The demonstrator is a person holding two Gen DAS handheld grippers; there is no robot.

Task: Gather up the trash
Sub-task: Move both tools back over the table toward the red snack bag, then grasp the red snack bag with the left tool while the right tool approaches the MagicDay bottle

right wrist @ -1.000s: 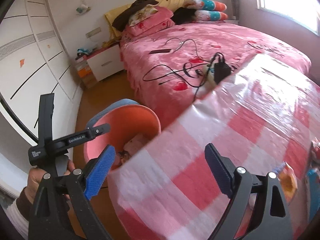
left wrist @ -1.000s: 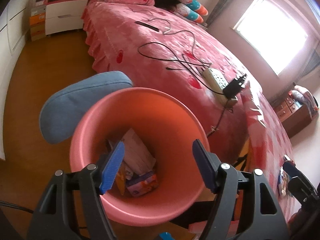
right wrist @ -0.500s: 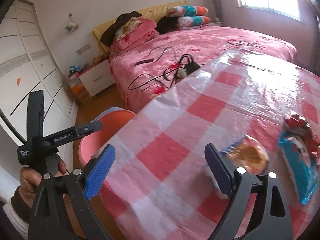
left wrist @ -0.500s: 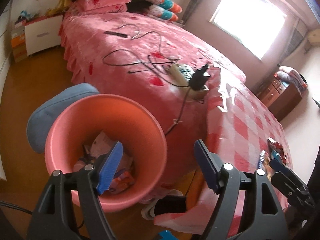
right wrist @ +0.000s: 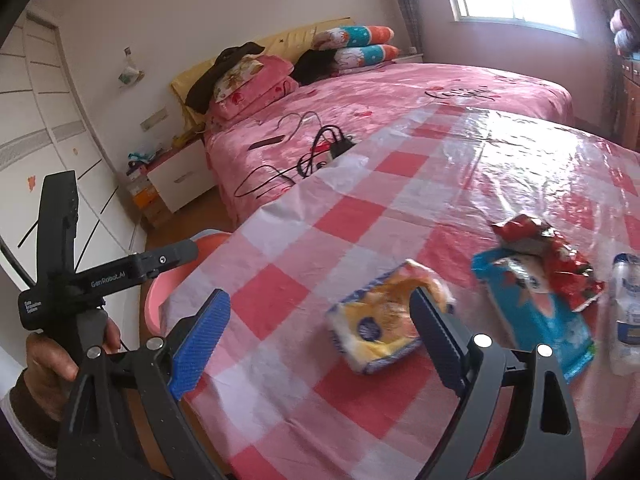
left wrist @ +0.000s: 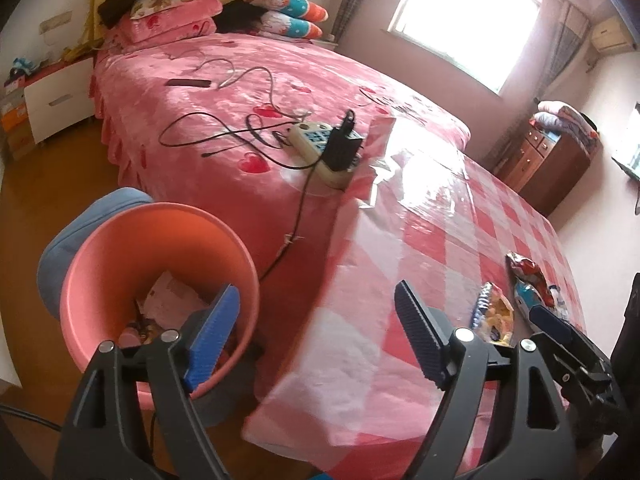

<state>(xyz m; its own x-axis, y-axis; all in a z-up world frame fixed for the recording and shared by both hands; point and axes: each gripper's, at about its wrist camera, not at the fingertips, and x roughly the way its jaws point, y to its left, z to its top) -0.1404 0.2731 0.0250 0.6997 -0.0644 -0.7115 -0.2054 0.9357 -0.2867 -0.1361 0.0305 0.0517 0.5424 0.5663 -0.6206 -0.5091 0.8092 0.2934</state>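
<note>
The left gripper (left wrist: pixel 316 336) is empty and its jaws are opening, hung over the gap between the pink bin (left wrist: pixel 160 280) and the table edge. The right gripper (right wrist: pixel 320 344) is held wide and grips nothing; the yellow packet (right wrist: pixel 380 328) lies on the checked tablecloth (right wrist: pixel 340 216) just beyond its right finger, at about 1 o'clock from the jaws.

Likely faults are judged as follows. The glossy cloth could be dragged or pinched with the packet if the fingers are lowered too deep. The soft packet could be nudged away at 12 o'clock if only 1 pad meets it. The small bottle (right wrist: pixel 626 312), standing at 3 o'clock from the packet, could be tipped by a wide sweep. The bin sits low at 9 o'clock from the table, partly under the cloth's overhang, so a release made too soon could land on the floor.

Counted on the table: 1 yellow packet, 1 blue wrapper (right wrist: pixel 540 320), 1 red wrapper (right wrist: pixel 556 252) lying over it, 1 bottle. 1 bin is seen, already holding some paper.
</note>
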